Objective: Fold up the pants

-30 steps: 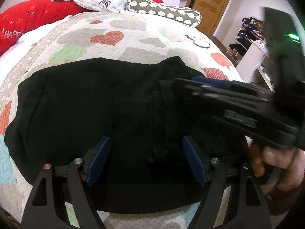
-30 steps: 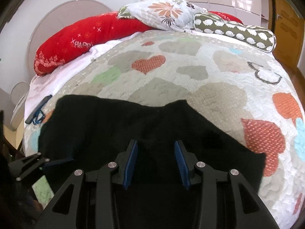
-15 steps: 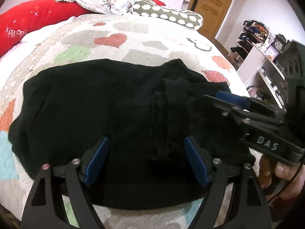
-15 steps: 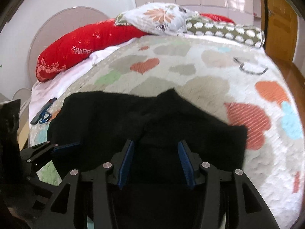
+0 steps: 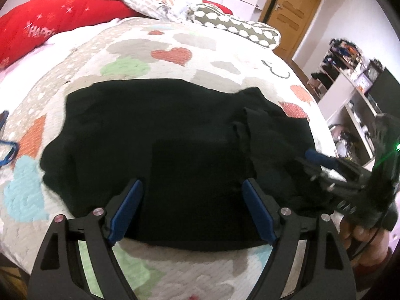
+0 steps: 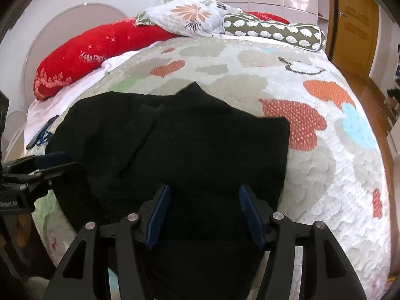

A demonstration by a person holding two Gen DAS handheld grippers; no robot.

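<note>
Both grippers' jaws gape over black pants (image 5: 175, 137); pillows (image 6: 190, 17) lie beyond.

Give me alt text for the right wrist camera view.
Black pants lie folded on a heart-patterned quilt, with the open right claw just above their near edge. The left claw pokes in from the left; pillows line the headboard.

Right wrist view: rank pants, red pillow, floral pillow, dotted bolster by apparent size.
1. pants, by far the largest, though nearest the camera.
2. red pillow.
3. floral pillow and dotted bolster look about alike; the pillow is partly hidden behind the bolster, so I won't rank them.
</note>
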